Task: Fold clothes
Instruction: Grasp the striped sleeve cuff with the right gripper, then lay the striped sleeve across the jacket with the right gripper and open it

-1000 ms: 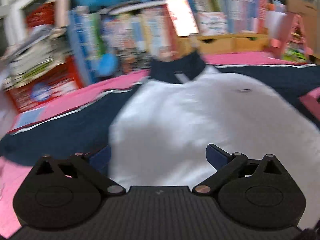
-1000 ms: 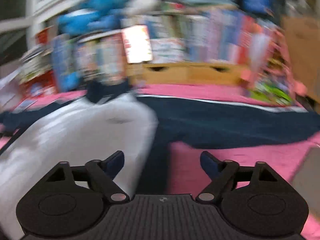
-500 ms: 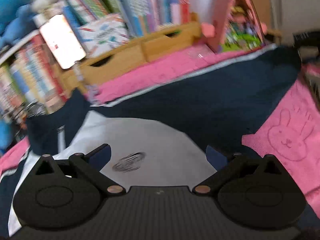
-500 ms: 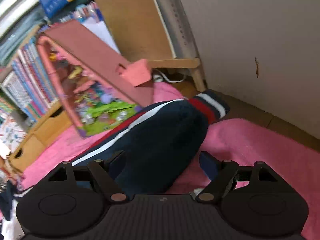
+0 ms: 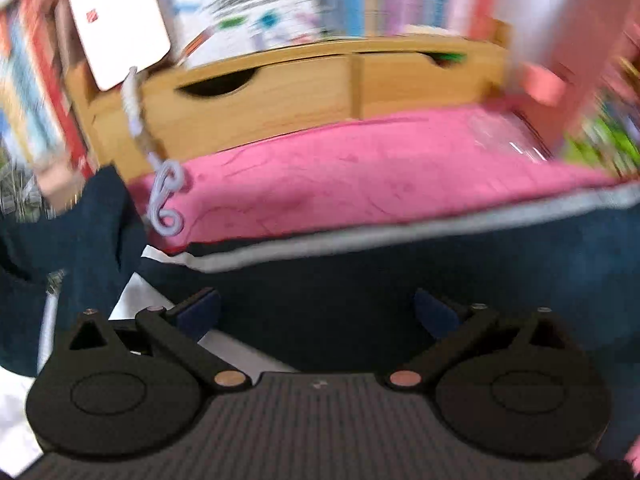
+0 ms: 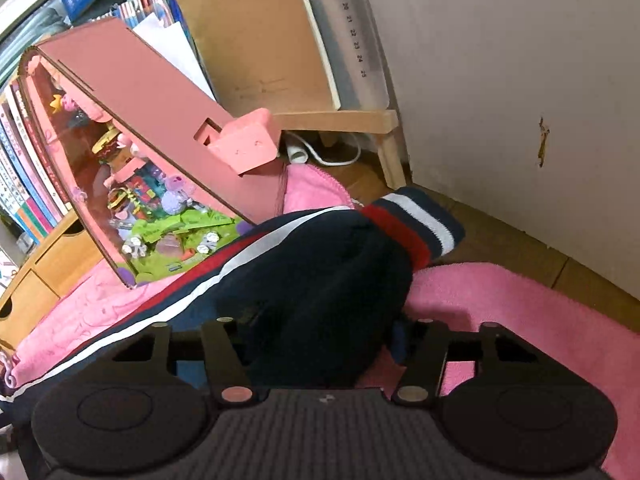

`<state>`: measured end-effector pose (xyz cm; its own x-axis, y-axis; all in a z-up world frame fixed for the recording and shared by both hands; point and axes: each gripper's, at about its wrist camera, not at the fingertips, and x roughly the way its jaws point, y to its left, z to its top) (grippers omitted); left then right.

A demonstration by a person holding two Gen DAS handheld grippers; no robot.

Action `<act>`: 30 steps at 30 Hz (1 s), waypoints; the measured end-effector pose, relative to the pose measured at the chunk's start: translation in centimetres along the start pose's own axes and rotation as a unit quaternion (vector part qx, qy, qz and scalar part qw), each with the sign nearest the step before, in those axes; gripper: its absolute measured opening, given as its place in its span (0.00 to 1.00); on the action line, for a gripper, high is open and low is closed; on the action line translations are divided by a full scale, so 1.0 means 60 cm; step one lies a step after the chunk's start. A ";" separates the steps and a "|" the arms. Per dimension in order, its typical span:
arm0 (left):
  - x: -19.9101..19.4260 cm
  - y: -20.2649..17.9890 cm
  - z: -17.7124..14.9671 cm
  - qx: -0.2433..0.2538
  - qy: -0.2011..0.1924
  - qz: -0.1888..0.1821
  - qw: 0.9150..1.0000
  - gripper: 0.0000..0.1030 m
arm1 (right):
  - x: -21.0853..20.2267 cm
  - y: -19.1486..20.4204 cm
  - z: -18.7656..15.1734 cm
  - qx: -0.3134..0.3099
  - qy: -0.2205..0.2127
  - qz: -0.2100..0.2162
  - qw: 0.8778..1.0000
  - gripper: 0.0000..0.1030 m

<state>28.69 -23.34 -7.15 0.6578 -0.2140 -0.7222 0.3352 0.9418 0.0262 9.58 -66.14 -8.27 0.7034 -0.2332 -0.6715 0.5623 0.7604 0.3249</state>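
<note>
- Your right gripper (image 6: 320, 332) has just been closing on the navy sleeve (image 6: 320, 280), and its fingers now pinch a bunched hump of the fabric near the striped cuff (image 6: 416, 228)
- Your left gripper (image 5: 316, 312) hangs spread wide over the same sleeve nearer the shoulder, with nothing between its fingers
- The garment, a jacket with a white body (image 5: 136, 300) and navy sleeves, lies flat on a pink blanket (image 5: 360, 176) on the floor, its right sleeve stretched out toward the wall (image 6: 520, 100)
- The step in hand looks like folding that sleeve in across the body: lift only enough to clear the blanket, so you do not drag the pink cloth along
- Bring the left gripper down near the shoulder seam to anchor the crease before the right one carries the cuff over
- Keep the cuff clear of the pink toy house (image 6: 160, 140) standing just beside it
- Lay the sleeve flat and straight, white stripe (image 5: 400, 236) unkinked, before you let go
</note>
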 end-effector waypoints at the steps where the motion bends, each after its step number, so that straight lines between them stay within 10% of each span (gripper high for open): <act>1: 0.008 0.002 0.006 -0.009 -0.003 0.002 1.000 1.00 | -0.002 -0.001 0.001 -0.001 0.000 -0.002 1.000 0.47; 7: 0.017 -0.002 0.020 -0.020 -0.002 0.026 0.999 1.00 | -0.026 0.005 0.004 0.000 -0.011 0.011 1.000 0.10; 17: -0.161 0.071 -0.053 -0.024 -0.037 -0.029 0.999 0.96 | -0.190 0.123 -0.022 -0.083 -0.071 0.110 0.988 0.08; 21: -0.264 0.169 -0.110 -0.092 -0.053 -0.123 0.987 0.97 | -0.246 0.257 -0.107 -0.166 -0.069 0.213 0.960 0.08; 26: -0.335 0.309 -0.190 -0.245 -0.052 -0.263 0.932 1.00 | -0.255 0.456 -0.289 -0.309 -0.019 0.324 0.894 0.11; 30: -0.346 0.340 -0.235 -0.258 -0.045 -0.186 0.947 1.00 | -0.240 0.546 -0.417 -0.389 0.034 0.315 0.865 0.52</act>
<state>12.34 3.95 -1.34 0.6210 -0.5559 -0.5525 0.1962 0.7927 -0.5771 7.00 -22.71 -4.59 0.7215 0.3920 -0.5707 -0.4047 0.9076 0.1117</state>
